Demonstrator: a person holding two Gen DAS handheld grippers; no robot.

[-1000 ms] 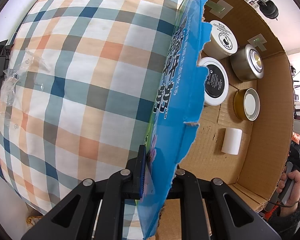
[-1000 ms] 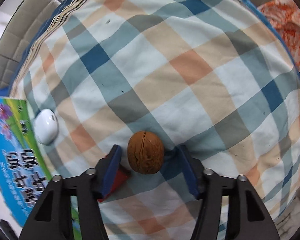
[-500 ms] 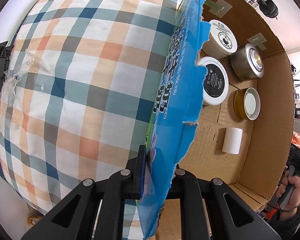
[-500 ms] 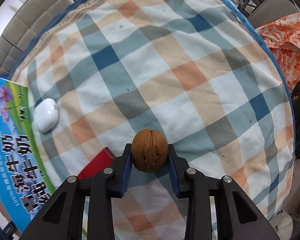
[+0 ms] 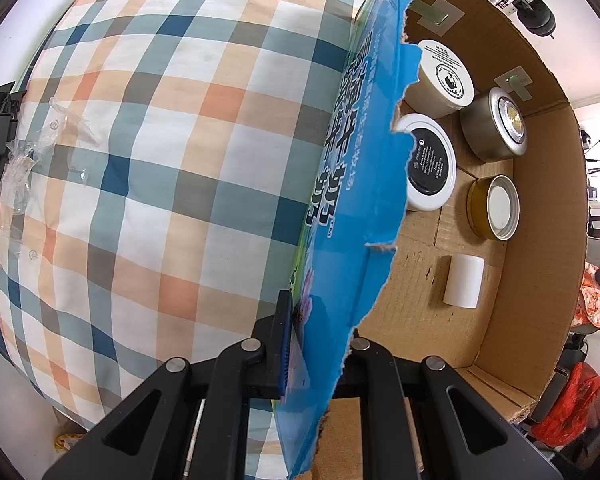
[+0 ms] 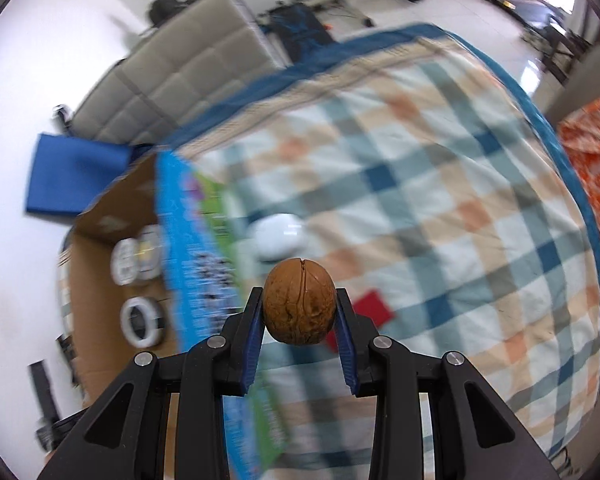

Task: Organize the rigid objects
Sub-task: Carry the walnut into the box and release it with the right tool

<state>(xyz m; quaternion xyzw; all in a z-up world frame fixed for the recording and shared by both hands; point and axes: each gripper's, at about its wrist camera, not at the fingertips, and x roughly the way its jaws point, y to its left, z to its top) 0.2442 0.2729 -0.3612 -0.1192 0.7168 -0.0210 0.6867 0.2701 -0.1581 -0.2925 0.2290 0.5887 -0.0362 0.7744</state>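
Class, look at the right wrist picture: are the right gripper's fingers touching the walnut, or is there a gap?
Touching. In the right wrist view the walnut sits clamped between the right gripper's blue fingers, both sides pressed against its shell, no gap showing.

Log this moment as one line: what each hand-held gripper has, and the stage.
left hand-held gripper: shut on box wall | right hand-held gripper: shut on walnut, clear of plaid cloth | stage: carry, not yet in cardboard box

Both wrist views steep downward; share box (image 5: 540, 280) (image 6: 100, 208), quilt (image 5: 160, 160) (image 6: 440, 200).
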